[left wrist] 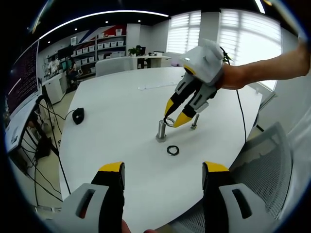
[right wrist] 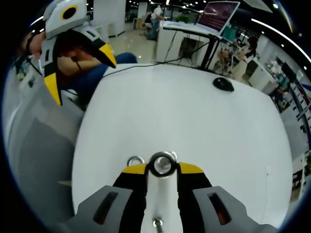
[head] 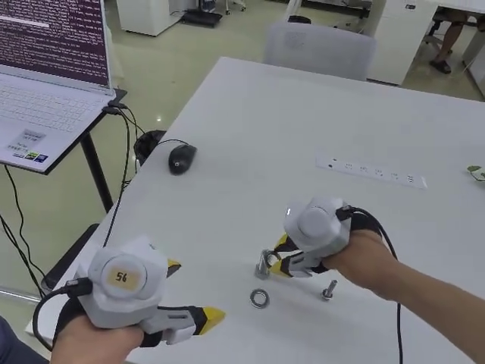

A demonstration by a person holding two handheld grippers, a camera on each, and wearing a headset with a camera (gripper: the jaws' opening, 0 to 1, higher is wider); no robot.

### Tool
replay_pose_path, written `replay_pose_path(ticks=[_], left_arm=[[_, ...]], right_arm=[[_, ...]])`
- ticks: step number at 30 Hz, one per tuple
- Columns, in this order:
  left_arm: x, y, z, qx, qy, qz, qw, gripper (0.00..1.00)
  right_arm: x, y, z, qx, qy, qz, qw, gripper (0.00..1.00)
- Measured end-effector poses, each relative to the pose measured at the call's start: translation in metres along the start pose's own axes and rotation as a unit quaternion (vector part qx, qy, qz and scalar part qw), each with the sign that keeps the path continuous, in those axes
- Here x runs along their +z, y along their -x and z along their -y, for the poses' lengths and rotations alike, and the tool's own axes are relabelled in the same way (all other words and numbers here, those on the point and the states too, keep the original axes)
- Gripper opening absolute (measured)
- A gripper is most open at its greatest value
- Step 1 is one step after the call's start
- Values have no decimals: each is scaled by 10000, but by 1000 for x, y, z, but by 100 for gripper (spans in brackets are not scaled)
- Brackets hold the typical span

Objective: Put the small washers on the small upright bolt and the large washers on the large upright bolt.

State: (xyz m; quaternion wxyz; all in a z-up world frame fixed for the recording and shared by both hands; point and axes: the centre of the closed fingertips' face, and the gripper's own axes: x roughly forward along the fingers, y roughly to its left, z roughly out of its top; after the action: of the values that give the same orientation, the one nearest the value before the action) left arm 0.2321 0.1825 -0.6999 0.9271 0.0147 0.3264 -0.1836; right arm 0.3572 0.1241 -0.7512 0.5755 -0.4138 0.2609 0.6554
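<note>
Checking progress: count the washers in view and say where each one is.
2. One washer is pinched in the right gripper, close above the large bolt. The other lies flat on the table near that bolt. More may be hidden behind the gripper.

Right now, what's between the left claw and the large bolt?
One loose washer lies flat between the left claw and the large bolt; otherwise bare table. The left gripper view shows it.
</note>
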Motion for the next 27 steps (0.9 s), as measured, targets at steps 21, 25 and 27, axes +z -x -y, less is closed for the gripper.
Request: replay_pose_path(ticks=[21,25,27], left_arm=[[-4,2,-6,63,78,2,9999,64],[-5,2,-7,70,88,-1,9999,64],[-5,2,-7,71,83,-4,9999,64]], right_arm=[[-1,-16,10,88,-122,-237,9996,24],[-2,-20,10,129,-183,-291,9993,24],[-3,-22,10,157,-223,-325,9991,24]])
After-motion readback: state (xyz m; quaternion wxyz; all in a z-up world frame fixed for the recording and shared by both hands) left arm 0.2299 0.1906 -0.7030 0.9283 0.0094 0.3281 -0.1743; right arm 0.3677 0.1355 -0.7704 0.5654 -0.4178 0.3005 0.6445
